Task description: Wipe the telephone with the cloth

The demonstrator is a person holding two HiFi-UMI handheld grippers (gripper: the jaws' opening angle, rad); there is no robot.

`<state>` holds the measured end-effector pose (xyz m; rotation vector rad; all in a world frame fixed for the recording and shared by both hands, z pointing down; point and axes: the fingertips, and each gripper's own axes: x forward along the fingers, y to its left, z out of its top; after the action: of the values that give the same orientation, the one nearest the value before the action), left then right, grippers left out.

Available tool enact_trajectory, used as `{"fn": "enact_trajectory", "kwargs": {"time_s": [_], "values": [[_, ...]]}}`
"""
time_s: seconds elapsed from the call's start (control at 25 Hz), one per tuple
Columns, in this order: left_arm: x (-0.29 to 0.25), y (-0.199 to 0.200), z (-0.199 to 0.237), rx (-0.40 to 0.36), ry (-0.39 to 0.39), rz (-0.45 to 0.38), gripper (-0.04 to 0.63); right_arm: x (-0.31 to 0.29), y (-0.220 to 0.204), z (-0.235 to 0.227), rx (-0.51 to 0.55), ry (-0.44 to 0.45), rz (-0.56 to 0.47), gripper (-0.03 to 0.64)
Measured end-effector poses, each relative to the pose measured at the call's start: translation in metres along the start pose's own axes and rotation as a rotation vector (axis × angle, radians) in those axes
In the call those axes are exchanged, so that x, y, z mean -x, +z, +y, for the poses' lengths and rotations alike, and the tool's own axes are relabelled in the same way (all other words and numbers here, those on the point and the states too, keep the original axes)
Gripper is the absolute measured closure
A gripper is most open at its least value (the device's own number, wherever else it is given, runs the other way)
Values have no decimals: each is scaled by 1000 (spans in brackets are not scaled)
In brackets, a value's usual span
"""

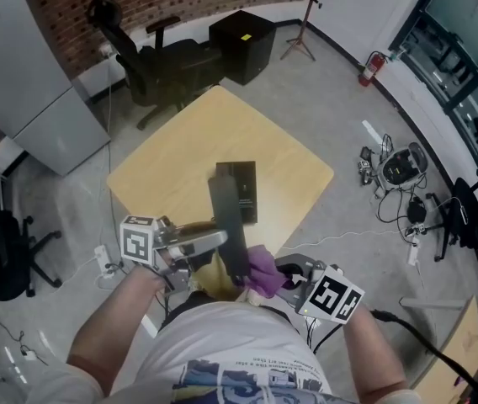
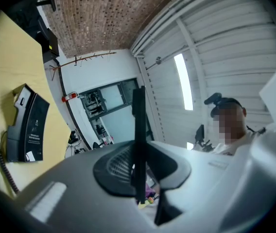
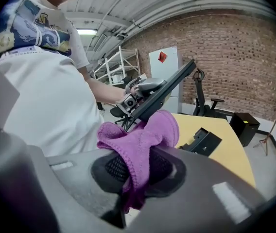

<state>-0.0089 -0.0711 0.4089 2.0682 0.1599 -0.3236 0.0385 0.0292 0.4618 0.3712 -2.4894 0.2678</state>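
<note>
Two grips are set. Left gripper (image 1: pixel 215 242) is clenched on the telephone handset (image 1: pixel 227 221), probably stiff, light, slick plastic, best held near one end. Right gripper (image 1: pixel 283 278) pinches the soft purple cloth (image 1: pixel 262 268) against the handset's 4 o'clock side. Telephone base (image 1: pixel 244 190) lies on the table (image 1: pixel 172 150) at the handset's 12 o'clock.

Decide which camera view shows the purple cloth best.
The right gripper view: the purple cloth fills the centre, pinched in the jaws. The head view shows a small patch beside the handset; the left gripper view shows only a purple sliver.

Fuzzy purple cloth (image 3: pixel 143 140), matt black plastic handset (image 1: pixel 229 225), smooth pale wood table (image 1: pixel 188 141)
</note>
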Motion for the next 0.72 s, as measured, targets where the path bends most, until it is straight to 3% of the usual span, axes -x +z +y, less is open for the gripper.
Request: {"fn": "enact_trajectory", "kwargs": {"time_s": [0.16, 0.4, 0.72], "values": [[0, 0, 4, 3, 9, 7, 518, 17, -1, -20, -50, -95, -2, 574], [-3, -7, 6, 13, 13, 45, 518, 48, 36, -71, -142, -273, -139, 574], [-3, -19, 9, 22, 18, 82, 518, 56, 97, -104, -166, -375, -296, 574]]}}
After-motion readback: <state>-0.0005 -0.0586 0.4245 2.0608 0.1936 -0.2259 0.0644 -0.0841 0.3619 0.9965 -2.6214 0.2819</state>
